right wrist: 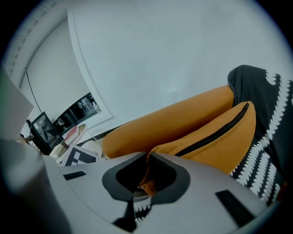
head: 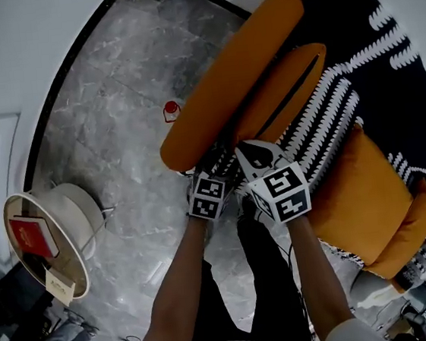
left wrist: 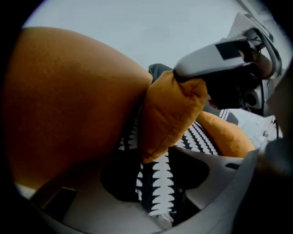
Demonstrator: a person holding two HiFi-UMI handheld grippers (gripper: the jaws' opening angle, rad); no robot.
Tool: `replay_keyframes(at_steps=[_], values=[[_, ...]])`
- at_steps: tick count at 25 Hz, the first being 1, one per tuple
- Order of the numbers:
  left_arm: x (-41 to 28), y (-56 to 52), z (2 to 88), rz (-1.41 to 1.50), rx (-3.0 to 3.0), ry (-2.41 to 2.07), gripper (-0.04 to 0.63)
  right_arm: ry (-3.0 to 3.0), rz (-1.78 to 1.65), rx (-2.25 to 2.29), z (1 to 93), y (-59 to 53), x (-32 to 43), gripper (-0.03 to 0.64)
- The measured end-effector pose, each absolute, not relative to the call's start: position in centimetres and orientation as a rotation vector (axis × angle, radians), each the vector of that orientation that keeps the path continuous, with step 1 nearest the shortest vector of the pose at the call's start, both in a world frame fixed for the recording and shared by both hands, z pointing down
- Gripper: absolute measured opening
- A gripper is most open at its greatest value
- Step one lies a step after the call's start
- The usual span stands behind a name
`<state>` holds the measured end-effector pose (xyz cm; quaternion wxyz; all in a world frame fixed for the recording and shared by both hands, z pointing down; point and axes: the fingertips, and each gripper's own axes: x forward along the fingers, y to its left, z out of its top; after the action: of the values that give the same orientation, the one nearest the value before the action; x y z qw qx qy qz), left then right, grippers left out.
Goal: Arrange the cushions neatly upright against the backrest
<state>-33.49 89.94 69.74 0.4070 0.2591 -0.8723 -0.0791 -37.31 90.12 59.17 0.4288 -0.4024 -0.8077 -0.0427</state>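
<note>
Gripping the orange cushion (right wrist: pixel 215 137) by one corner, your right gripper (right wrist: pixel 145 177) has its jaws clenched on the orange fabric. A sliver of black-and-white pattern shows just beneath the corner. Your left gripper (left wrist: pixel 155 178) sits just beside the right one, at lower centre of the head view. Its jaws are closed on a fold of black-and-white patterned fabric (left wrist: pixel 158 194). Whether that fold belongs to the cushion or to the patterned throw (head: pixel 389 107) cannot be determined.

The cushion stands tilted on edge, black zip uppermost. It leans against the sofa's long orange bolster (head: pixel 232 72), which runs diagonally from centre to upper right of the head view. A second orange pad (head: pixel 368 194) lies on the seat at lower right.

At the left edge of the head view, a round white bench (head: pixel 55 256) carries a red book (head: pixel 33 234). A small red object (head: pixel 170 109) stands on the grey marble floor (head: pixel 116 123), near the sofa's end.
</note>
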Motion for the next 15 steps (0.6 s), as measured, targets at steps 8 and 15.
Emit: replay_keyframes(at_steps=[8, 15], values=[[-31.0, 92.1, 68.6, -0.215, 0.556, -2.194, 0.221, -2.026, -0.081, -1.077, 59.8, 93.5, -38.6, 0.025], [-28.0, 94.8, 65.6, -0.184, 0.506, -2.174, 0.221, -2.031, -0.098, -1.04, 58.0, 92.6, -38.0, 0.04]])
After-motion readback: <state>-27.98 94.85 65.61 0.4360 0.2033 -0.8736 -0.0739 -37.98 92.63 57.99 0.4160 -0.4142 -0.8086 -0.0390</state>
